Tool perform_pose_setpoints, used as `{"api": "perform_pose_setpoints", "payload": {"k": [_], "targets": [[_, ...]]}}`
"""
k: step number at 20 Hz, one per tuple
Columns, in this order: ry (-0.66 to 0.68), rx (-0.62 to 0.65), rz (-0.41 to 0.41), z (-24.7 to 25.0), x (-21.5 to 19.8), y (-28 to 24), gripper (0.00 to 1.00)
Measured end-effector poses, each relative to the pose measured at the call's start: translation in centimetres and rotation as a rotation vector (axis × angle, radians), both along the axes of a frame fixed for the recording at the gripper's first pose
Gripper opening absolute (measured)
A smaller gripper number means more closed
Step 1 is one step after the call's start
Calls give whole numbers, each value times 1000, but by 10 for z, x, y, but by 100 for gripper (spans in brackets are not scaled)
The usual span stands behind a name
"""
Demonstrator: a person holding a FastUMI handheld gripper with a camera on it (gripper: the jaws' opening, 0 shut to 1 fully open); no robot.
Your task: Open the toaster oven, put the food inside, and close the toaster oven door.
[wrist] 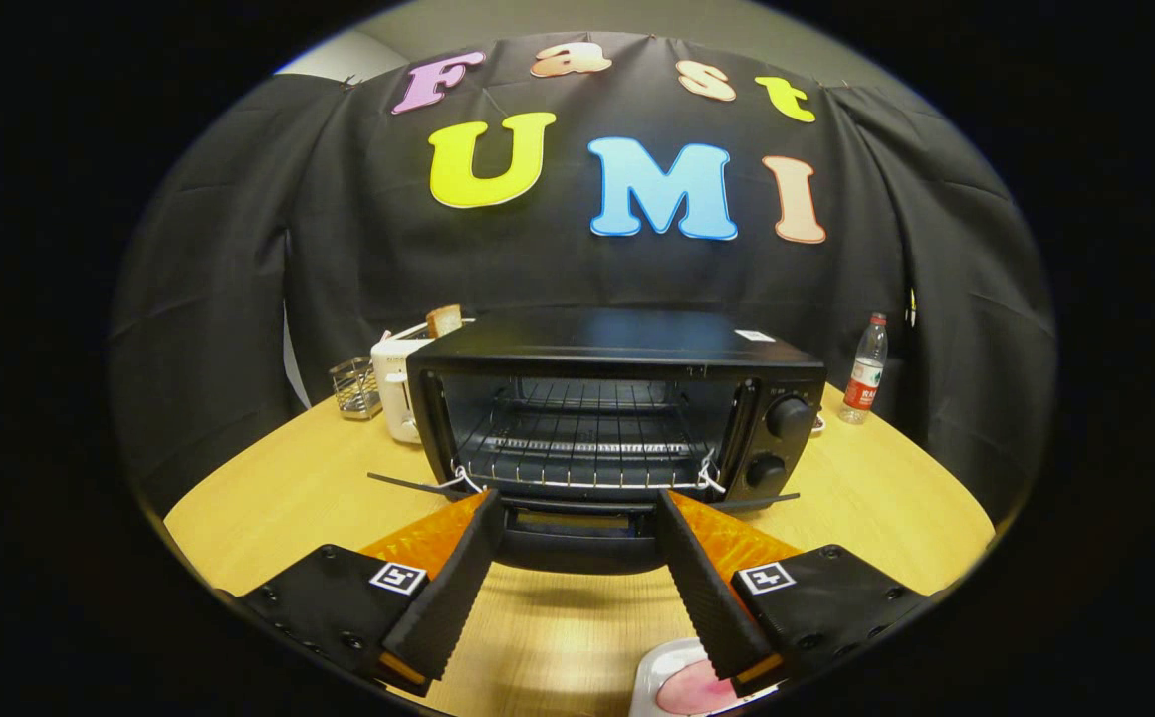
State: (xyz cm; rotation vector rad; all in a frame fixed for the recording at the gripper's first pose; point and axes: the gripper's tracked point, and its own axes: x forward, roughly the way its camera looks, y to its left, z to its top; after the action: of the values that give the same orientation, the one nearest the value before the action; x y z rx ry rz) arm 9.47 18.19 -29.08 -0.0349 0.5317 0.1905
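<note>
pink and pale, the food [689,687] sits on a white plate [649,669] at the bottom of the frame, just under the right finger and partly hidden by it, so what kind of food it is i cannot say for sure. the gripper [577,518] stands wide apart and holds nothing, its ribbed black fingers [453,588] framing the lowered door [582,538] of the toaster oven [617,408] in the middle of the frame. the door is already down and the wire rack [577,448] inside is bare. the step in hand looks like the pickup: draw back and drop toward the plate, straddle the food squarely, close gently so it does not squash, then carry it level over the door onto the rack. further back, a white toaster [396,383] and a wire basket [355,388] stand at the oven's left, a water bottle [865,370] at centre right.
</note>
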Motion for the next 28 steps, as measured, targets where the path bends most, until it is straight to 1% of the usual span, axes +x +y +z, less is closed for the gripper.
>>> {"api": "perform_pose_setpoints", "payload": {"k": [6,9,12,16,18,20,24,26,28], "targets": [[78,-23,-3,-21,-23,0,98],[137,-7,0,-31,-33,0,98],[149,24,-12,-25,-37,-2,98],[157,32,8,-15,-55,-6,98],[165,48,7,-6,-68,-15,98],[211,66,25,-2,-83,-24,98],[244,80,60,19,-100,-58,98],[289,91,90,21,-104,-76,98],[364,104,106,17,-108,-95,98]]}}
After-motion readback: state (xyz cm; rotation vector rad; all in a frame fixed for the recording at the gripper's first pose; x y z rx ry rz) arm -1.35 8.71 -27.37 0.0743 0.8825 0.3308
